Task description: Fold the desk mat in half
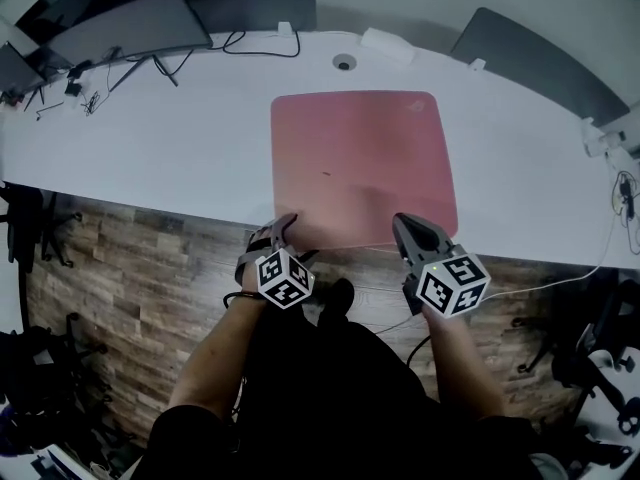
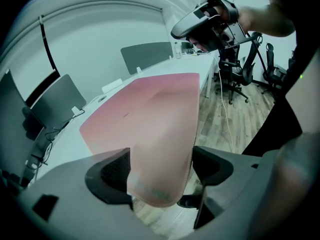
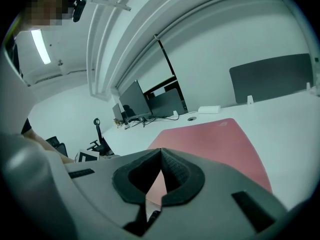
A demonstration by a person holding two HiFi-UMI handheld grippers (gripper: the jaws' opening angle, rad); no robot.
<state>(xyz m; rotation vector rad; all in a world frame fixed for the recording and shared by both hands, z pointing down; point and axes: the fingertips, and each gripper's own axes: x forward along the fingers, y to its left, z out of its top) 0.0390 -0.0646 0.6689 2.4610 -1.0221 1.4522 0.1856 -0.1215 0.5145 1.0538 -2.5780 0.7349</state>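
Tabletop (image 1: 150,148), white and curved, carries the pink rectangular desk mat (image 1: 365,163), spread with its near edge at the rim above the wood-plank floor (image 1: 130,288). The left gripper (image 2: 162,166) gapes wide, the mat's near corner loose between its jaws. The right gripper (image 3: 161,154) is pinched tight on the near edge. Dark monitors (image 1: 120,23) line the far side.

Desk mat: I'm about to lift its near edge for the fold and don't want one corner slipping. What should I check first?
1. Right gripper shut on the near right corner of the desk mat: ok.
2. Left gripper clamped on the near left corner: not ok; jaws open, corner between them, unpinched.
3. Nothing standing on the mat: ok.
4. Far edge flat on the desk: ok.
5. Both grips equally deep: cannot tell.
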